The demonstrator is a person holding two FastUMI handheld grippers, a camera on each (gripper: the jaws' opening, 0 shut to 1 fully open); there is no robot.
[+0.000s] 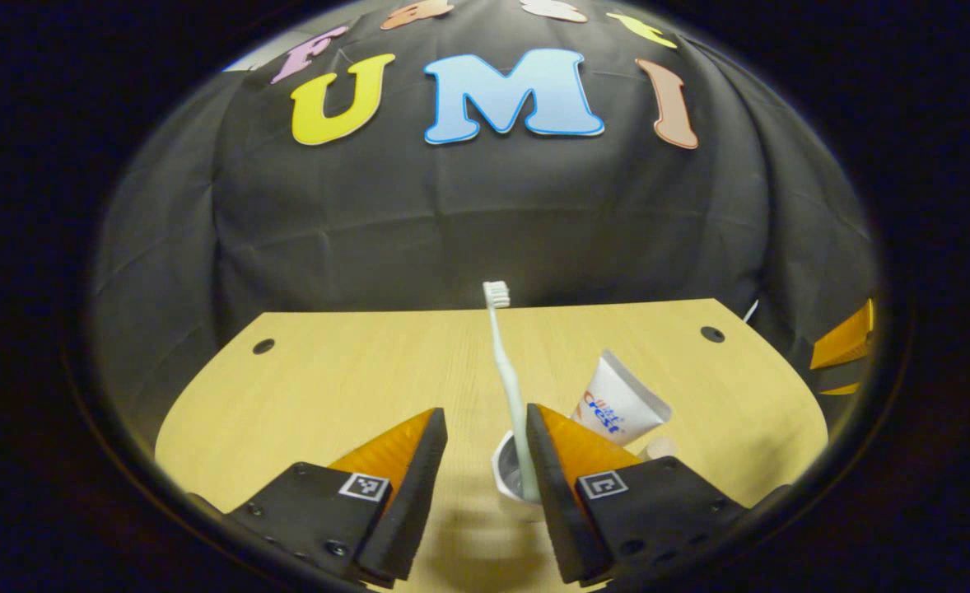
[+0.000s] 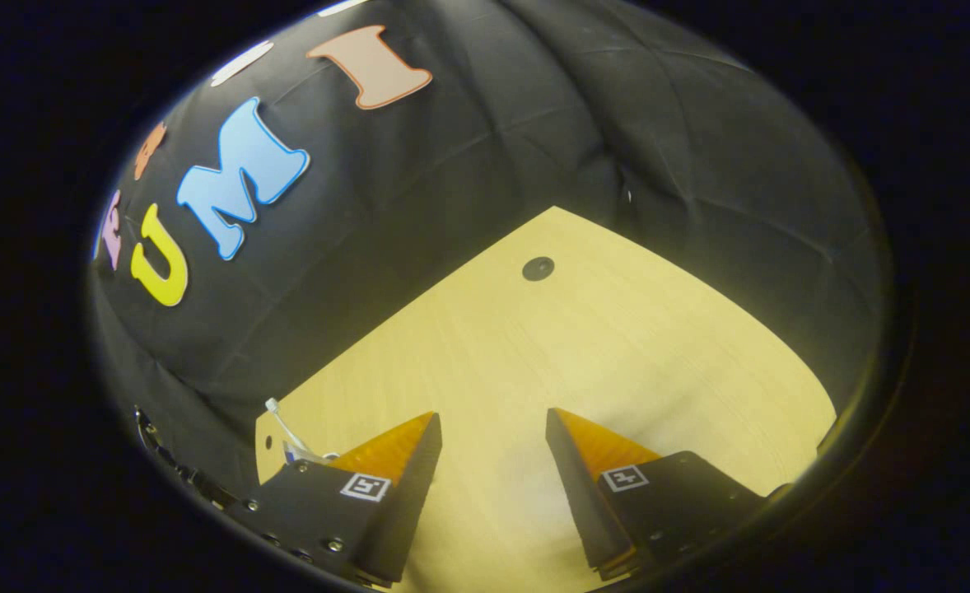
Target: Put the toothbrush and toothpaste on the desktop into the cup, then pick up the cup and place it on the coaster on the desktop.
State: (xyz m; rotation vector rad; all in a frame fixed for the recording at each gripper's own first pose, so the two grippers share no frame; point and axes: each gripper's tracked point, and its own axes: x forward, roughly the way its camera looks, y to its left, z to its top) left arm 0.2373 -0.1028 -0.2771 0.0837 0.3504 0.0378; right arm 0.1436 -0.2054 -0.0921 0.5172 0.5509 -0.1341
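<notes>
In the left gripper view a white toothbrush [image 1: 508, 379] stands upright in a small white cup [image 1: 508, 473], bristles at the top. The cup sits on the wooden desktop [image 1: 328, 387], partly hidden behind one finger [image 1: 559, 461] of my left gripper [image 1: 483, 412]. That gripper is open, with the brush handle just inside that finger. A white toothpaste tube [image 1: 621, 403] leans up from behind the same finger; its lower end is hidden. My right gripper [image 2: 491, 414] hangs open over the bare desktop [image 2: 584, 329], nothing between its fingers. At its far left shows the toothbrush [image 2: 277, 416].
A small pale round thing [image 1: 662, 447] lies by the tube's base; I cannot tell what it is. Dark round holes [image 1: 711, 333] [image 2: 538, 268] mark the desktop's back corners. The other gripper [image 1: 843, 346] shows at the right edge. Black cloth walls close the back.
</notes>
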